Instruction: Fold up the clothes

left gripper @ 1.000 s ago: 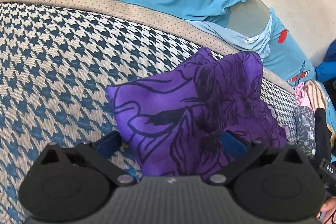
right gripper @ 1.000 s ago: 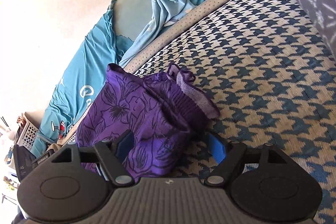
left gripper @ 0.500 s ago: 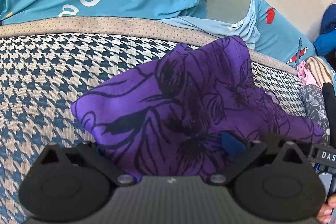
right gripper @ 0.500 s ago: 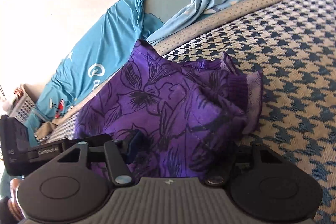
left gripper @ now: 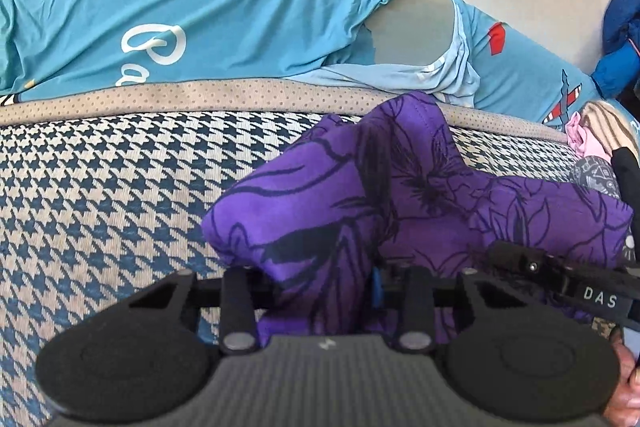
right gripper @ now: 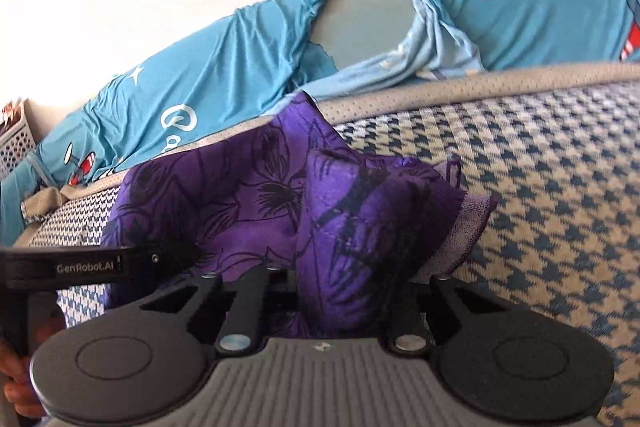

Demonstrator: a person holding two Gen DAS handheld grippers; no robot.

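Note:
A purple garment with a dark flower print (left gripper: 400, 203) lies bunched on the houndstooth surface (left gripper: 100, 195). My left gripper (left gripper: 326, 287) has its jaws closing, and a fold of the purple cloth is pinched between them and covers the fingertips. In the right wrist view the same garment (right gripper: 320, 219) rises in a bunch out of my right gripper (right gripper: 344, 287). Its jaws are closing too, with cloth pressed between them. Each gripper shows in the other's view: the right one (left gripper: 560, 275) at the garment's right end, the left one (right gripper: 100, 263) at its left end.
Turquoise printed bedding (left gripper: 200, 19) runs along the back against a pale wall. A pile of other clothes (left gripper: 592, 143) and a dark blue item (left gripper: 620, 47) sit at the far right. A white mesh basket (right gripper: 16, 147) stands at the far left.
Both grippers went from wide open to closed onto the purple garment. The cloth is gathered and raised between them, and both views have rolled.

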